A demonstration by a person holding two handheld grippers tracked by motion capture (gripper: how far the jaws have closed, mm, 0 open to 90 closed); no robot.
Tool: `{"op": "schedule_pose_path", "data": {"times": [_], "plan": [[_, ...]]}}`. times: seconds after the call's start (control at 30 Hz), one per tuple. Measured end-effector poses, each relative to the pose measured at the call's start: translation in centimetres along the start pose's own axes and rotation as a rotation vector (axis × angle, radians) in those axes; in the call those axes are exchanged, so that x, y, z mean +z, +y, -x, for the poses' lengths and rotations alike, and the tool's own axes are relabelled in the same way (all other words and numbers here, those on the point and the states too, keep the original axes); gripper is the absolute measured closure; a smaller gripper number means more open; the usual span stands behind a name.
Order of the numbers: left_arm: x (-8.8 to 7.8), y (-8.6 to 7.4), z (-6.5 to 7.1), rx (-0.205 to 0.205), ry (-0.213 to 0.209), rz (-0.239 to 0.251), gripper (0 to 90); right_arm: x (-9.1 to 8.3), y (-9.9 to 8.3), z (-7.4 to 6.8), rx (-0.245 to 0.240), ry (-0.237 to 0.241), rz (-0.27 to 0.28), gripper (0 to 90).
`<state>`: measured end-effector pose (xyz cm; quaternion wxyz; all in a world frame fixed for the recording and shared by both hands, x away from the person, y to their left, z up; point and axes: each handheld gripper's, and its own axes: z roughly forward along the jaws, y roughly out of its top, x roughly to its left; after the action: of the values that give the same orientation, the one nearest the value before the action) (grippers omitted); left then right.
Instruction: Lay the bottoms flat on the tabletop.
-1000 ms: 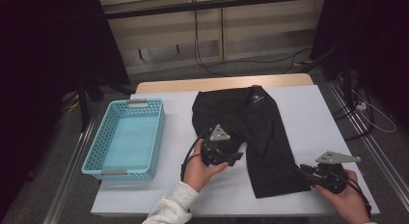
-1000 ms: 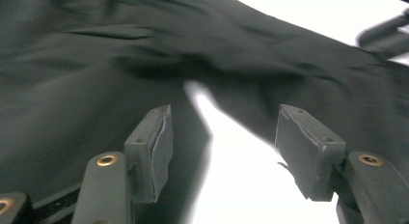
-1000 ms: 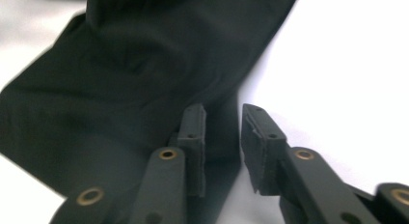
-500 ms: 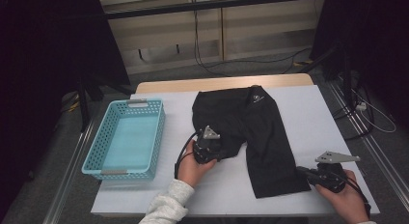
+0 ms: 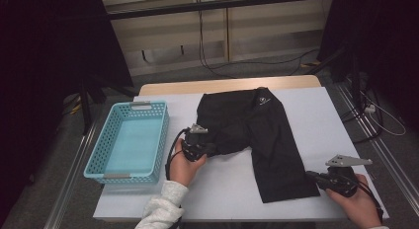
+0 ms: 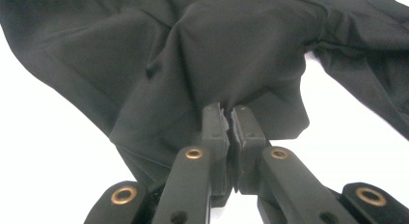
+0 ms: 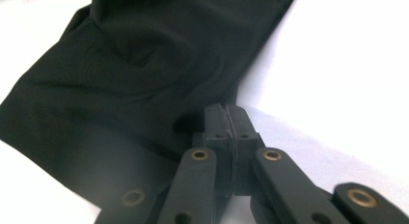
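- black fabric: a pair of black shorts point(image 5: 257, 135) is laid flat on the white table point(image 5: 222, 189), waistband at the far edge and both legs running toward the person.
- left gripper point(image 5: 206, 149): seen at the hem of the shorter, bunched left leg; in the left gripper view its jaws have just been closing and are now pinched on a fold of the hem cloth point(image 6: 226, 96).
- right gripper point(image 5: 312, 176): seen at the near right corner of the longer leg; in the right gripper view the jaws are pressed together at the hem edge point(image 7: 212, 108); a thin layer of cloth appears to be nipped, though this is hard to confirm.
- key relation: the garment's long axis runs away from the person, so the cloth lies ahead of both grippers; each hand is nearest its own leg hem.
- judged next move: a lift or fold from the two hems toward the waistband.
- blue plastic basket point(image 5: 101, 165): stands at the table's left edge, beside the left hand point(image 5: 185, 165), apart from the shorts.
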<state>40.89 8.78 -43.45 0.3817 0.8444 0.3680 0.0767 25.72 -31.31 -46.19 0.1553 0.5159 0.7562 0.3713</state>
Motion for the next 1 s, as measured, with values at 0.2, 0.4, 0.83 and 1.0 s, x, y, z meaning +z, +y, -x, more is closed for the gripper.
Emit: {"op": "schedule_pose_path", "data": {"times": [0.2,0.4,0.83,1.0], "plan": [[0.0,-0.1,0.0,0.003,0.004,0.008,85.8,-0.6,-0.1,-0.1,0.006,-0.007,0.001,89.6],[-0.3,-0.2,-0.1,-0.001,0.012,-0.002,85.8,-1.0,-0.4,0.1,0.015,-0.009,-0.021,89.6],[-0.5,-0.3,0.0,0.012,-0.001,0.010,85.6,-0.3,1.0,-0.1,-0.019,-0.052,0.007,62.7],[-0.4,-0.3,0.1,0.018,0.001,0.005,85.6,-0.7,1.3,0.1,-0.001,-0.062,0.043,51.1]]}}
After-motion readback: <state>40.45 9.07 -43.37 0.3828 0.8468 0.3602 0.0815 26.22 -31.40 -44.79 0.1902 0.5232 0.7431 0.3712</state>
